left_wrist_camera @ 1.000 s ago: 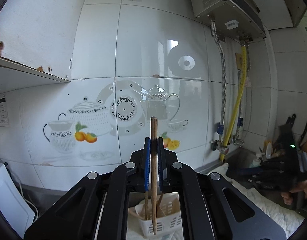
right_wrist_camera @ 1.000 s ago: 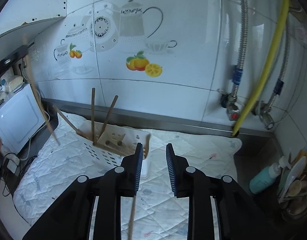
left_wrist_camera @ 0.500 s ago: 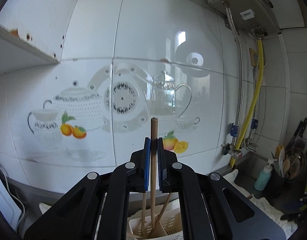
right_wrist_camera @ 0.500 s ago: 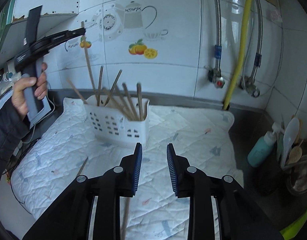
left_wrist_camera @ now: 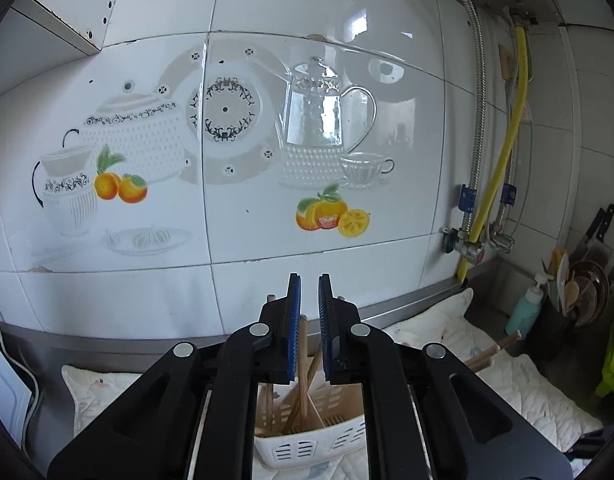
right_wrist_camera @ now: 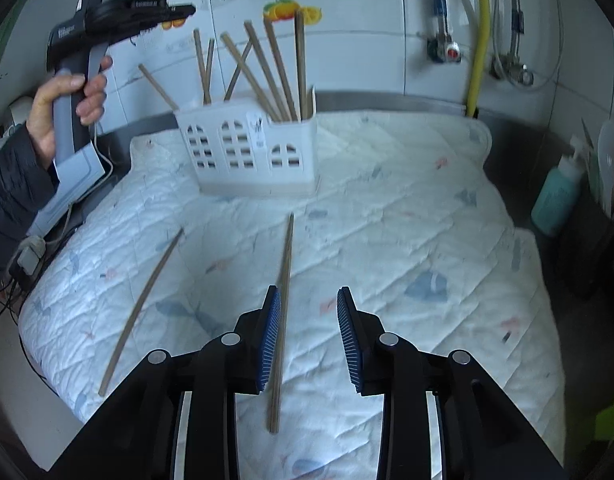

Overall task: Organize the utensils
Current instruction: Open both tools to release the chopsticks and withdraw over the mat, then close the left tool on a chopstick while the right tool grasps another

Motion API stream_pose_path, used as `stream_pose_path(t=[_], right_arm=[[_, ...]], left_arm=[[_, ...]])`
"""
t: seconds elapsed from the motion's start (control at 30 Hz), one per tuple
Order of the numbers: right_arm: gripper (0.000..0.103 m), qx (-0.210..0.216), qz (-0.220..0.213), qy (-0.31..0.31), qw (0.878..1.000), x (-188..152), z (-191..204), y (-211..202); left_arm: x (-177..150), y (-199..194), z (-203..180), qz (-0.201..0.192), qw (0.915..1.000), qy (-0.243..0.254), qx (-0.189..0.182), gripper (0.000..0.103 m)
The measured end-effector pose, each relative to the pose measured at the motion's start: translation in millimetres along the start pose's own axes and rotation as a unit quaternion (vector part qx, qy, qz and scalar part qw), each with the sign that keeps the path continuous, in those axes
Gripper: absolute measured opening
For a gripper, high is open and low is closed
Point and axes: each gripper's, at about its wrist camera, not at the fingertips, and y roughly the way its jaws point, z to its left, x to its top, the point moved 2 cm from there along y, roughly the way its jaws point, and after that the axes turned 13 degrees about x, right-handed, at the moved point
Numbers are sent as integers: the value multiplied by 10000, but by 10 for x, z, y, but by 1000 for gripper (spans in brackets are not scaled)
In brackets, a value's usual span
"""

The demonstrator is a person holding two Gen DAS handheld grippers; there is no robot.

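We've got a tiled wall (left_wrist_camera: pixel 267 20) with teapot-and-orange decals (left_wrist_camera: pixel 331 216) across the middle, a yellow hose (left_wrist_camera: pixel 503 152) at right, a teal pump bottle (right_wrist_camera: pixel 557 196) far right, and a white quilted mat (right_wrist_camera: pixel 387 220) filling the lower frame.

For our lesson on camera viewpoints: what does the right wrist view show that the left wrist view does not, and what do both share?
Only the right wrist view shows two loose chopsticks on the quilted mat: the centre chopstick by the open right claw, and the left chopstick. It also shows the left hand.

Only the left wrist view shows the teapot tile picture and the open left claw.

Both show the white utensil basket holding chopsticks.
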Motion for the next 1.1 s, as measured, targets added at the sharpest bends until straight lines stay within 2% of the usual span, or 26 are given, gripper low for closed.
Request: stream_pose_path(t=[0.03,0.1,0.13,0.17,0.3,0.47,0.67,0.87,1.1], right_arm=[[29,38,7,27,10000,-67,19,7],[28,95,57,84,9999,-216,69,40],[28,125,94,120,9998,-282,90,62],[27,150,112,137,9997,-336,105,77],[23,243,160,287,9992,-528,158,173],[18,-8,141,212,9997,-611,193,262],[17,-126,156,212,9996,-652,194,357],[8,-289,66,176,9994,-676,185,350],[6,-267,-1,233,9994,-683,177,312]], left_arm=[[1,-22,4,8,10000,-14,-42,10],[9,-88,14,-9,10000,-29,-47,21],[10,-132,24,-28,10000,-40,-40,36],[13,-185,36,-67,10000,-54,-8,46],[-43,-449,92,-103,9999,-60,43,46],[-264,-838,207,-64,9996,19,277,63],[-728,-1248,385,306,9982,-32,505,69],[-1340,-1540,502,814,9955,-238,412,71],[-2079,-1728,439,1407,9881,-461,411,71]])
